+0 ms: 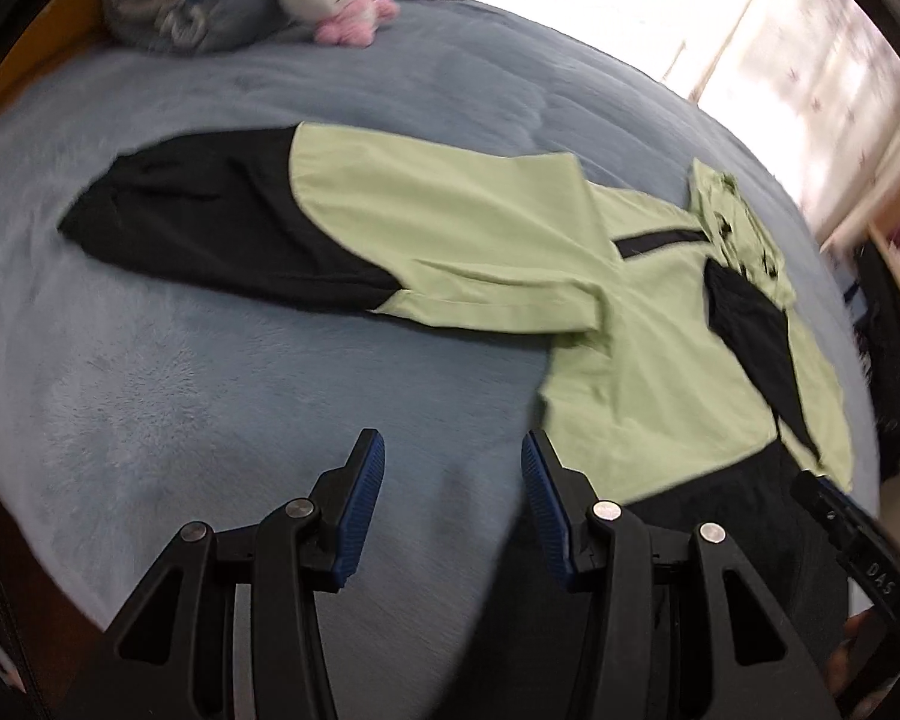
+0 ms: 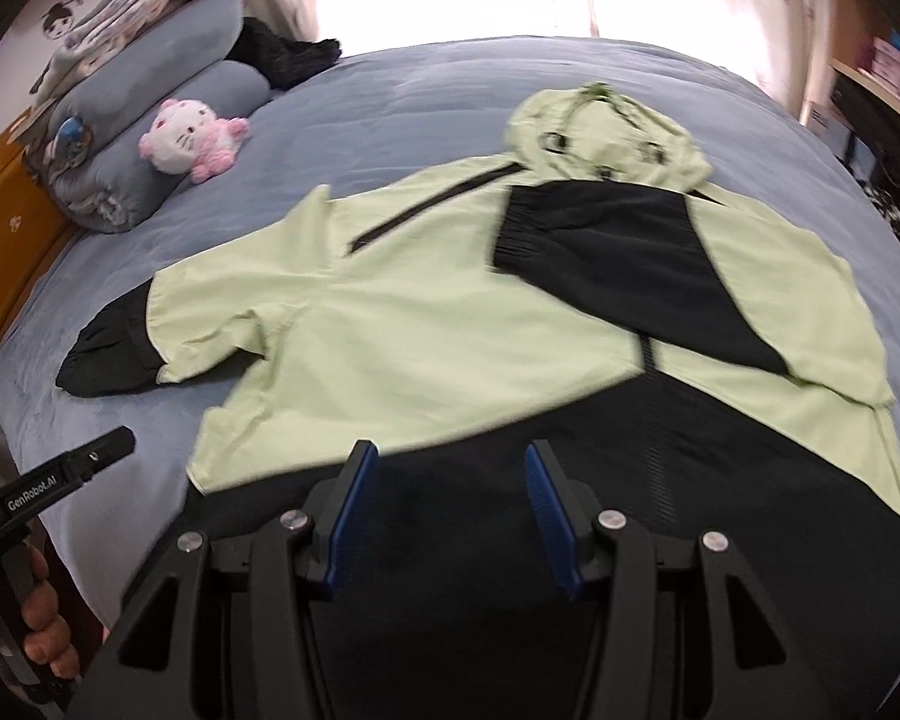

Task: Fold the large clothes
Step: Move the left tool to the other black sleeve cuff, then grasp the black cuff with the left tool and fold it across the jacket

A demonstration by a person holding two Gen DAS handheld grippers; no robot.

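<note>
One "GenRobot.AI" tool [image 2: 111, 441], green-black jacket [image 2: 450, 324]

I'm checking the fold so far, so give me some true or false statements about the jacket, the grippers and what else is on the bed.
1. One sleeve of the jacket is folded across its front. True.
2. The other sleeve is folded in as well. False: it lies spread out on the bed.
3. The right gripper is clamped on the hem. False: it is open, with nothing between its pads.
4. The left gripper is open and holds nothing. True.
5. A plush toy lies beside the pillows. True.
</note>
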